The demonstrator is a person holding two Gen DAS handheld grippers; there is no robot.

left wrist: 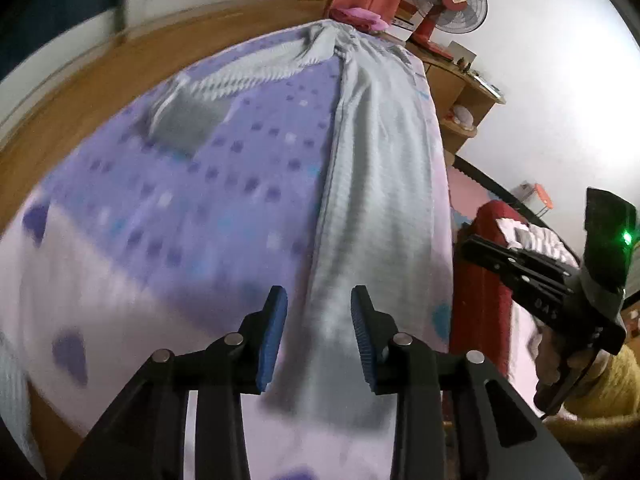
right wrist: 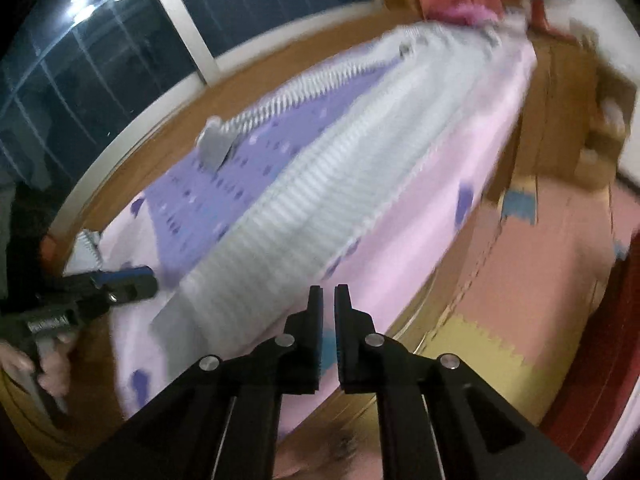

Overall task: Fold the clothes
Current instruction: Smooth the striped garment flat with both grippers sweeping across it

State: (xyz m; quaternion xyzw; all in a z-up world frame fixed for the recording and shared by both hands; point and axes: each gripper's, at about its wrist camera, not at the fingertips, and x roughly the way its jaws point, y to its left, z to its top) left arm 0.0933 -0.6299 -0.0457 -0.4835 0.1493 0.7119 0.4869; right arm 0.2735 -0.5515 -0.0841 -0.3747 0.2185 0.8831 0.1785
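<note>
Grey ribbed garment (left wrist: pixel 372 184) lies under the open left claw (left wrist: pixel 319 334) (blurred).

A home bedroom: a bed (left wrist: pixel 160 220) with a purple-and-pink patterned sheet fills the middle, with a wooden floor (left wrist: pixel 100 72) around it and dark window panes (right wrist: pixel 100 60) at 10 o'clock. At 1 o'clock a red fan (left wrist: pixel 450 2) stands on a wooden shelf unit (left wrist: pixel 464 92) against a white wall. Coloured foam mats (right wrist: pixel 520 280) cover the floor at 3 o'clock in the right wrist view.
</note>
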